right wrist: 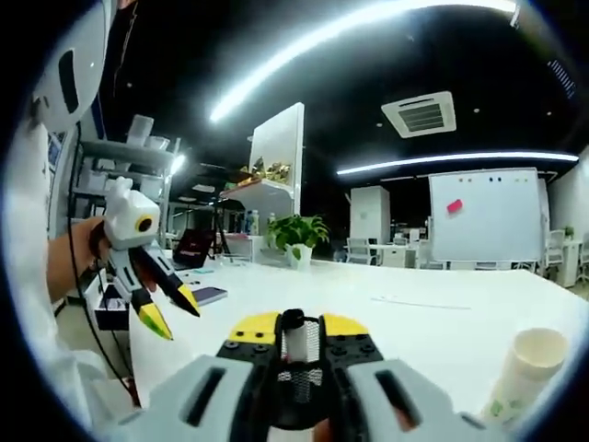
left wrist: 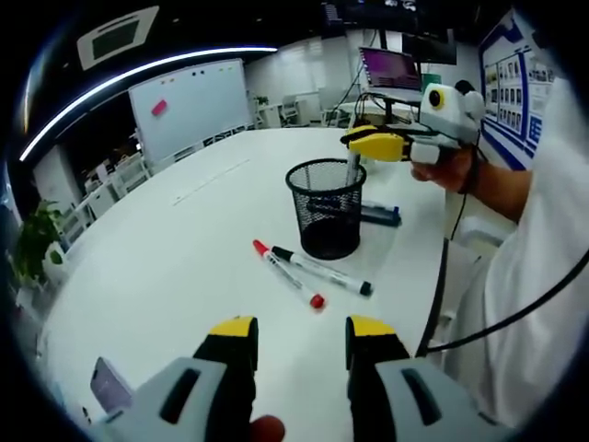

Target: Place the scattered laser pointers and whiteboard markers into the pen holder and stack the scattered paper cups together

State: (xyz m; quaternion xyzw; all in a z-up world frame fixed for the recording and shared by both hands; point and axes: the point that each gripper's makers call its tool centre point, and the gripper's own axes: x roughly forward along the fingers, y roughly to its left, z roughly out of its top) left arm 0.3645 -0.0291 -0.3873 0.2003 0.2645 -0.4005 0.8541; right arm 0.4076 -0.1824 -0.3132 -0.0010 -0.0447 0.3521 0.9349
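A black mesh pen holder (left wrist: 327, 207) stands on the white table (left wrist: 184, 267). In front of it lie a red-capped marker (left wrist: 288, 274) and a black-capped marker (left wrist: 322, 270), side by side. My right gripper (left wrist: 354, 140) hovers over the holder's far rim, shut on a whiteboard marker (left wrist: 352, 170) that points down into it. In the right gripper view that marker (right wrist: 293, 336) stands between my right gripper's (right wrist: 296, 324) jaws, with the holder (right wrist: 294, 391) right below. My left gripper (left wrist: 302, 333) is open and empty, nearer than the markers; it also shows as the left gripper (right wrist: 172, 311).
A dark, pen-like object (left wrist: 379, 215) lies behind the holder. Paper cups (right wrist: 526, 368) stand at the right. A phone (left wrist: 110, 385) lies near the table's edge. A person's white sleeve (left wrist: 543, 276) and a cable run along the right. A laptop (left wrist: 391, 69) sits at the far end.
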